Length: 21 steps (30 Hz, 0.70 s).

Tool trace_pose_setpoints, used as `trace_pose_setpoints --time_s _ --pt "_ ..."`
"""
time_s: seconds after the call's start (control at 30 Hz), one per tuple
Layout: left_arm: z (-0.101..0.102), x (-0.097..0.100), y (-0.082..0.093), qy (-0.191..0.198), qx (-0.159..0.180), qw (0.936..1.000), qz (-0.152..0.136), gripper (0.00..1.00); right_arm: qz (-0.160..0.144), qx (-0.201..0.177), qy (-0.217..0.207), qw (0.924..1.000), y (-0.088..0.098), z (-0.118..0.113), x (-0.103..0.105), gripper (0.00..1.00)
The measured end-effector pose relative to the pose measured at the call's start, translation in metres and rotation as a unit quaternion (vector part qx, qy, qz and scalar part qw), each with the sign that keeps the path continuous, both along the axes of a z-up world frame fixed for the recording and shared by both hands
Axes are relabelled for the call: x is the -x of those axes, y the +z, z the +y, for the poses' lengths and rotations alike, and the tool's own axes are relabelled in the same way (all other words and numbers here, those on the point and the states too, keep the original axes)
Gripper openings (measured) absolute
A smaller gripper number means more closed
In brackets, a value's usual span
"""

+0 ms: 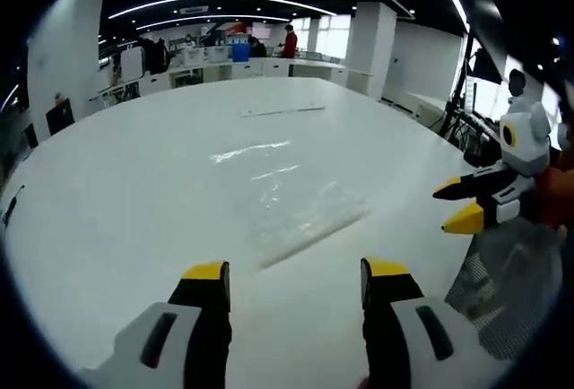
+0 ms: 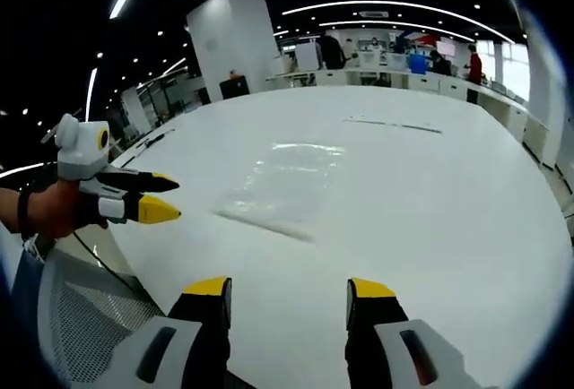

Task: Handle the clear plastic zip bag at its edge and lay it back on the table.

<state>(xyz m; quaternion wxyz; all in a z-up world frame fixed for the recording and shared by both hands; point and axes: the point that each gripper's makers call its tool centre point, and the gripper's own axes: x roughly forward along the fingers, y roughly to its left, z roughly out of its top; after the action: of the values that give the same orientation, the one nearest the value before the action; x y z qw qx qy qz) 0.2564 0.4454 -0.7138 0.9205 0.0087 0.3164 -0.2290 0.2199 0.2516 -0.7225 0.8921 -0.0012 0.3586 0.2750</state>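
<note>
Your left gripper (image 1: 294,283) and right gripper (image 2: 289,299) both hover with jaws apart and nothing between them, bare white table (image 1: 126,183) all around. The clear plastic zip bag (image 2: 285,187) lies flat ahead of both, near the table's close edge, its long axis running away from you. Its transparent outline is hard to trace against the white.

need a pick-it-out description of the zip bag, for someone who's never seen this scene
Start from the big white table that both grippers face. The zip bag lies flat on it, just ahead of the open left gripper and right gripper. It is clear plastic, showing mainly as shiny wrinkles and a faint edge, unlike the thin dark strip lying farther back.
</note>
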Motion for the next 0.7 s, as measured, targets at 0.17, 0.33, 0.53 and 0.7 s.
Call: trace_pose_setpoints --time_s 0.17,0.33,0.53,0.7 --pt "0.0 0.011 0.001 0.005 0.003 1.0 0.001 0.57 0.002 0.007 0.007 1.0 0.002 -0.004 0.003 0.51" --pt "-0.008 0.025 -0.002 -0.007 -0.001 0.9999 0.009 0.57 0.006 0.006 0.005 1.0 0.005 -0.005 0.012 0.51" --pt "-0.014 0.032 -0.003 -0.02 -0.005 0.9997 0.011 0.56 0.018 0.001 0.007 0.9998 0.0 -0.004 0.025 0.51" --pt "-0.014 0.031 -0.001 -0.022 -0.008 0.9997 0.008 0.56 0.023 -0.003 0.004 0.9997 -0.001 -0.002 0.033 0.51"
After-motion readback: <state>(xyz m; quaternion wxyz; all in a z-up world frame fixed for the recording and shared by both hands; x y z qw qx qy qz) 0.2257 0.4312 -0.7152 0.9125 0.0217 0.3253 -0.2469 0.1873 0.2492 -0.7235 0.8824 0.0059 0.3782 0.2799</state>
